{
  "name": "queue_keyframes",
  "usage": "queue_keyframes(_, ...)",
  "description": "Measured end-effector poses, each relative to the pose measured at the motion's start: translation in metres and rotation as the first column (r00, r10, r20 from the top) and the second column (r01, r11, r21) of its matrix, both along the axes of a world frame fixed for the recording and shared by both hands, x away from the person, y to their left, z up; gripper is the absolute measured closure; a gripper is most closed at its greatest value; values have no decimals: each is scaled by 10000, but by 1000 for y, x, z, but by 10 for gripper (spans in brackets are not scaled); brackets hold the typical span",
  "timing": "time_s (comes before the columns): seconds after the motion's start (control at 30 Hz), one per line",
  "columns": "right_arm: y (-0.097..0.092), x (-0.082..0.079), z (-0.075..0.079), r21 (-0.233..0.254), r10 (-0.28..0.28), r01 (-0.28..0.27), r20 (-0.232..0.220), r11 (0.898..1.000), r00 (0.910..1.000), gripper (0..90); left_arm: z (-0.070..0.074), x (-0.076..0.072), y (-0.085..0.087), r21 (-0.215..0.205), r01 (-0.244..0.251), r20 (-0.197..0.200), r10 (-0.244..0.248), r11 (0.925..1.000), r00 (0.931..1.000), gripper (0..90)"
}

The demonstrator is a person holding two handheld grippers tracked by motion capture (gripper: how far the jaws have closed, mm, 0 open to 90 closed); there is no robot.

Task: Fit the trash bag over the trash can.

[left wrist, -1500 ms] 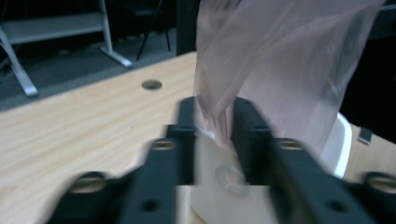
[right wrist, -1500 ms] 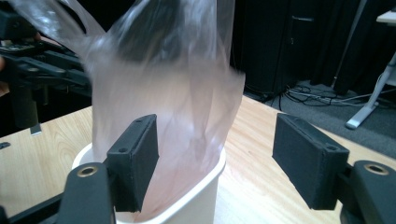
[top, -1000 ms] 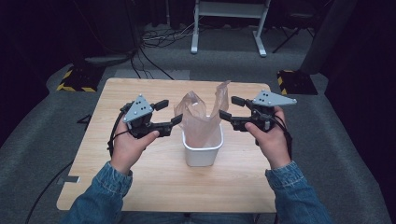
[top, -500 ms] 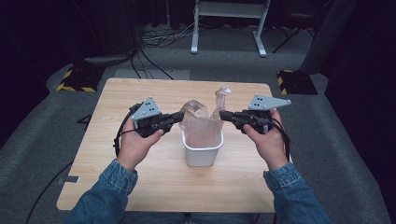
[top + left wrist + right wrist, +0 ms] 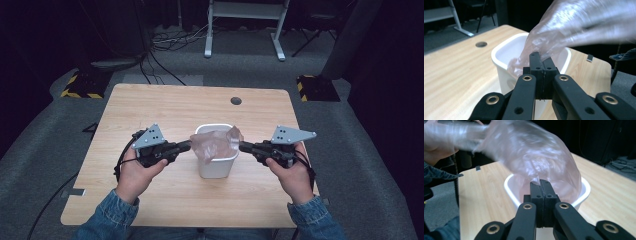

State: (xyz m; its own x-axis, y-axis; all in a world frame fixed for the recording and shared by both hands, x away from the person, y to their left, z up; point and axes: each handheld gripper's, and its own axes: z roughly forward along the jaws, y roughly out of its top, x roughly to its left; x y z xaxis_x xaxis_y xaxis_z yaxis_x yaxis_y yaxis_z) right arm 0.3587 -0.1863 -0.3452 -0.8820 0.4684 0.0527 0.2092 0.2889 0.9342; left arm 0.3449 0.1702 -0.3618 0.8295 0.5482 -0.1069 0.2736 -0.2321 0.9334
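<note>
A small white bin (image 5: 216,167) stands in the middle of the wooden table (image 5: 165,110). A clear, pinkish plastic bag (image 5: 215,143) is stretched over its mouth and sags into it. My left gripper (image 5: 189,145) is level at the bin's left rim, shut on the bag's left edge. My right gripper (image 5: 242,146) mirrors it at the right rim, shut on the right edge. In the left gripper view the closed jaws (image 5: 542,58) pinch the film of the bag (image 5: 579,25) above the bin (image 5: 504,50). In the right gripper view the gripper (image 5: 541,185) pinches the bag (image 5: 531,152) over the bin's rim (image 5: 509,186).
A round cable hole (image 5: 236,101) sits near the table's far edge. Beyond the table are a white desk frame (image 5: 245,25), floor cables (image 5: 165,45) and yellow-black striped blocks (image 5: 80,85). Bare tabletop lies on both sides of the bin.
Both grippers went from open to shut on the bag's edges. They came down and apart, which pulled the upright bag flat and low over the bin's mouth.
</note>
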Motion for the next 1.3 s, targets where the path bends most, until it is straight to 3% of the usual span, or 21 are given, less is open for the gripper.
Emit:
queue_keyframes(0.23, -7, -8, -23, -39, 131, -133, -477, 9999, 9988, 900, -19, -9, 0, -151, 229, -435, -235, 9996, 9988, 900)
queue_keyframes(0.5, -10, -11, -44, -179, 129, -146, -926, 9997, 9956, 900, -39, -11, -4, 532, 249, -635, -215, 9983, 9978, 900)
queue_keyframes(0.7, -8, -8, -57, -389, 40, -87, -1185, 9992, 9929, 900, -51, -5, -8, 604, 234, -992, -173, 9979, 9949, 900)
queue_keyframes(0.87, -5, -6, -62, -528, 22, -88, -1235, 9986, 9923, 900, -54, -1, -10, 755, 265, -1021, -187, 9968, 9946, 889)
queue_keyframes(0.97, -7, -7, -62, -414, 64, -115, -1192, 9991, 9929, 745, -54, -1, -5, 691, -35, -875, 96, 9976, 9961, 736)
queue_keyframes(1.03, -12, -8, -61, -341, 54, -93, -1135, 9994, 9935, 710, -56, 0, 3, 441, -333, -1066, 378, 9985, 9936, 717)
queue_keyframes(1.1, -18, -9, -60, -224, 87, -113, -1121, 9997, 9937, 671, -58, 1, 8, 589, -553, -1082, 614, 9967, 9922, 705)
queue_keyframes(1.2, -26, -10, -60, -184, -78, 60, -1012, 9998, 9948, 577, -60, -2, 14, 223, -525, -1052, 546, 9984, 9930, 595)
queue_keyframes(1.3, -32, -12, -60, 177, -45, 62, -913, 9998, 9958, 521, -62, -3, 20, 478, -758, -854, 797, 9960, 9931, 565)
